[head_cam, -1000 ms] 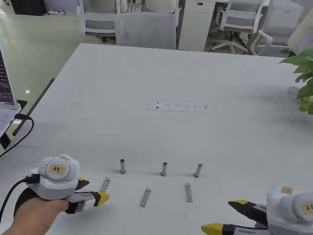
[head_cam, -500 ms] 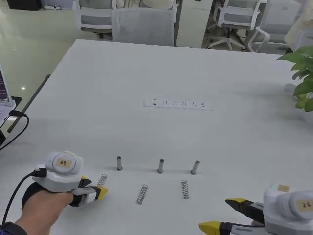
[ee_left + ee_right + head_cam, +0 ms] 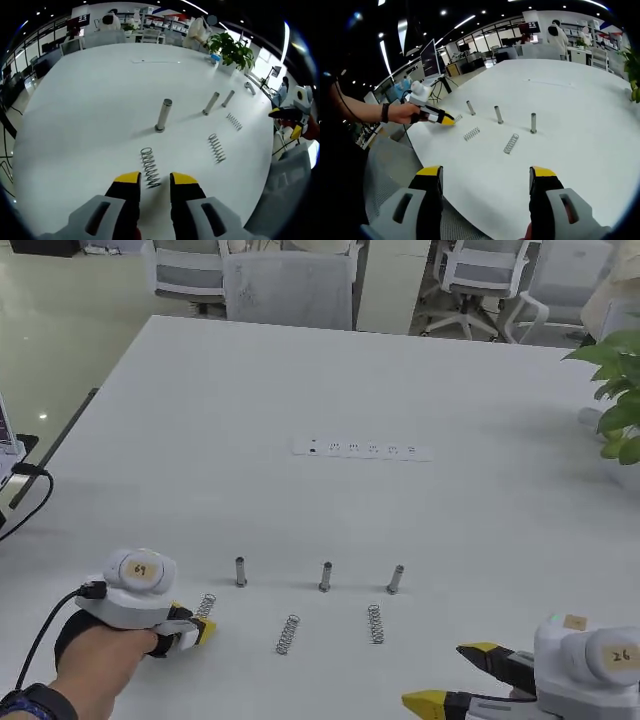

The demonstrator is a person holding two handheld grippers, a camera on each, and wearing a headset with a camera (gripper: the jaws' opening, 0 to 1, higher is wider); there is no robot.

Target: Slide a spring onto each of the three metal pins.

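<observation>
**A:** While all three pins stand bare, which step does this panel show?

**B:** The first pick-up, by my reading. In the lower left of the head view, the left gripper (image 3: 203, 630) lies low over the white table (image 3: 300, 370). Its yellow tips are at the near end of the left spring (image 3: 205, 605). In the left gripper view the jaws stand a narrow gap apart, and that spring's end lies between them, apparently not yet pinched.

**A:** And the remaining parts?

**B:** The left pin (image 3: 240, 571), middle pin (image 3: 325, 576) and right pin (image 3: 395, 579) stand upright in a row across the lower middle of the frame. The middle spring (image 3: 288, 633) and right spring (image 3: 375, 623) lie flat just below their pins, untouched. At the lower right the right gripper (image 3: 455, 677) has its jaws wide apart, holds nothing and is well clear of the row.

**A:** What does the next move call for?

**B:** Probably a light closing on the coil — too hard a squeeze may deform it. The spring would then need lifting and turning upright, so that its open end meets the top of the left pin just above it in the frame. The bore looks only slightly wider than the pin, so alignment matters more than force.
</observation>
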